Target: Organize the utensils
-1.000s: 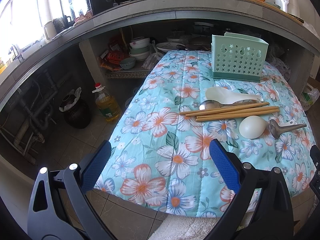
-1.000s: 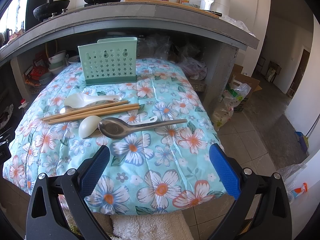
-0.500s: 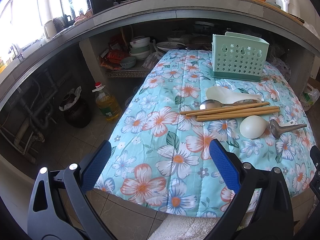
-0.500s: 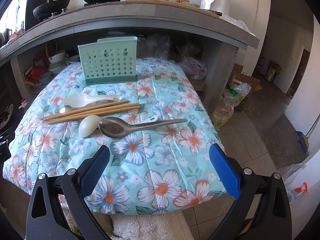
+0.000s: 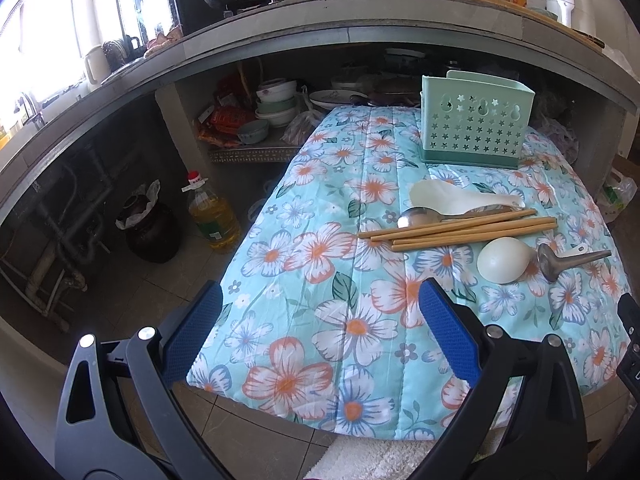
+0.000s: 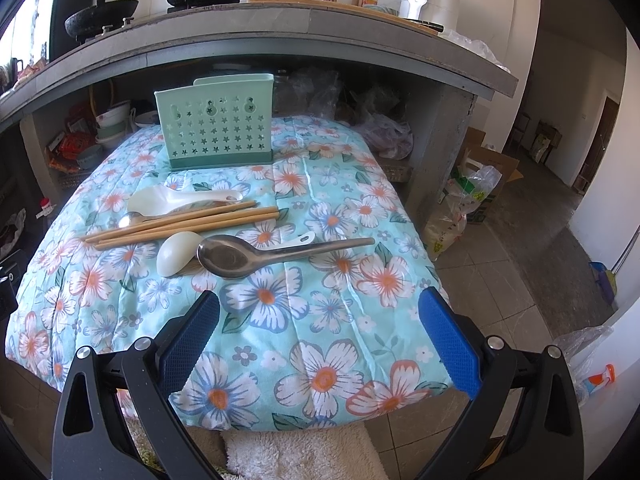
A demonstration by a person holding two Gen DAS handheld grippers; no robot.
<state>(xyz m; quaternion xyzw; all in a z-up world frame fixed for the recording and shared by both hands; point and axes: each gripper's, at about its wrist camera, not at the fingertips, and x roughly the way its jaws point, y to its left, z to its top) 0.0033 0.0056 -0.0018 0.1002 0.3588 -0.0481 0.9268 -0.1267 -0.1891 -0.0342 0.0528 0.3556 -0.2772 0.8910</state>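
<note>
A: Starting on the left, what are the left tongs doing?

B: Spread wide, blue pads far apart, gripping nothing and touching nothing. They hang at 6 o'clock in their view, over the near left corner of the surface, which is covered in a floral quilt.

A: And the utensils?

B: All loose on the quilt, at about 2 o'clock from the left tongs. Going left to right in the right wrist view: the chopsticks lie side by side in a bundle, tips toward 9 o'clock. Just behind them lie a small metal spoon, its handle partly under the sticks, and a white rice paddle. In front of the chopsticks a white spoon lies bowl down, touching the bowl of the large metal spoon, whose handle points toward 3 o'clock.

A: The holder?

B: The green holder stands upright at 12 o'clock, at the back of the quilt, apart from the utensils. I can't see inside it.

A: The right tongs?

B: Also spread wide with nothing between the pads, hanging over the near edge of the quilt at 6 o'clock, well short of the big spoon.
</note>
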